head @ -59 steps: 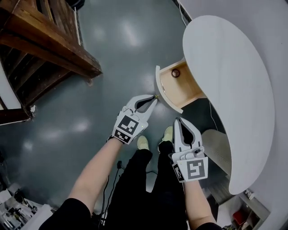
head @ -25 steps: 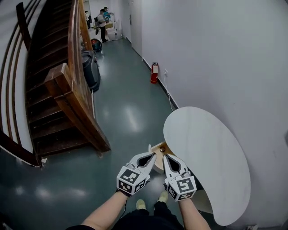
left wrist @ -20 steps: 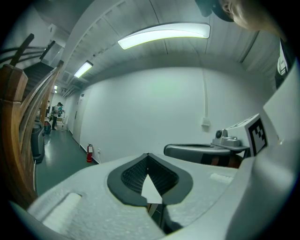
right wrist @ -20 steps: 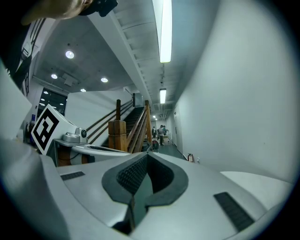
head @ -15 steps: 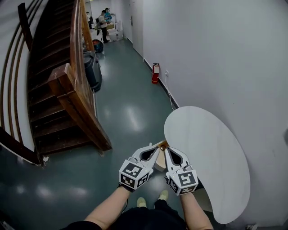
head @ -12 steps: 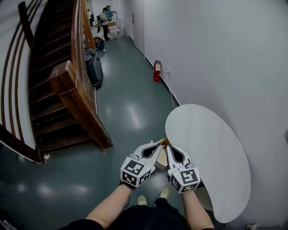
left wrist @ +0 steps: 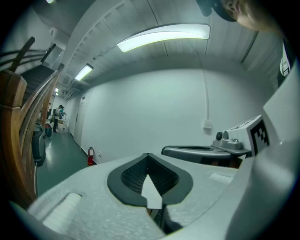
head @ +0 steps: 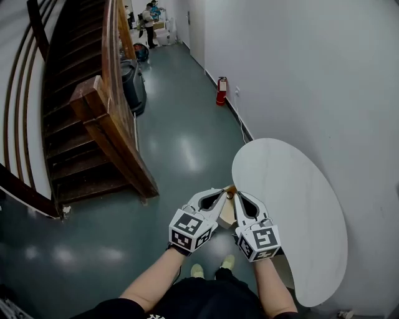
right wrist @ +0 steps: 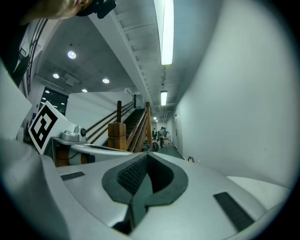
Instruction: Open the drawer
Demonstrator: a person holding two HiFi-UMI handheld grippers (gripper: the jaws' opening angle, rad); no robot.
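Note:
The wooden drawer [head: 227, 213] stands pulled out to the left from under the white half-oval table top [head: 293, 205]; only a strip of it shows between my grippers. My left gripper [head: 222, 192] and right gripper [head: 237, 195] hover side by side above it, level, tips almost meeting. Both are shut with nothing in them. In the left gripper view the closed jaws [left wrist: 148, 155] point at the white wall, with the right gripper [left wrist: 220, 150] beside them. The right gripper view has its closed jaws [right wrist: 147, 154] facing down the corridor, the left gripper [right wrist: 75, 140] alongside.
A wooden staircase with a thick newel post [head: 106, 118] rises at the left. A dark bin [head: 133, 87], a red fire extinguisher [head: 221, 91] and people [head: 149, 15] are far down the corridor. The white wall [head: 324, 81] runs along the right. My shoes [head: 198, 270] are on the green floor.
The head view has swung up from the floor to the corridor. My left gripper has come off the drawer front, and both grippers have risen and drawn together above the open drawer.

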